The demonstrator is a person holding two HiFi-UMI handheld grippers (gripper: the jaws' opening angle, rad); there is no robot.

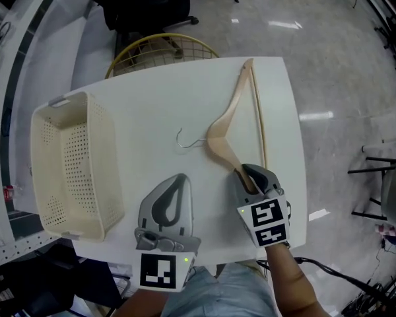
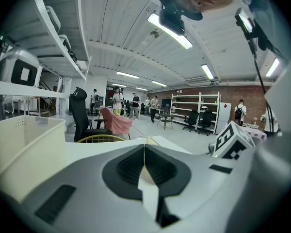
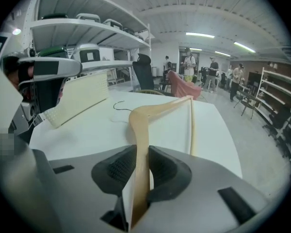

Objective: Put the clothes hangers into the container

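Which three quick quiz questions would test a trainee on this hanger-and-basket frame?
1. True or false: the left gripper is shut with nothing between its fingers.
2. In the head view, on which side of the wooden hanger does the basket lie? A left, B right, C beneath it.
3. Fill in: the right gripper is clamped on the near end of the ____.
Key: 1 true. 2 A. 3 hanger, which is on the table, outside the basket.
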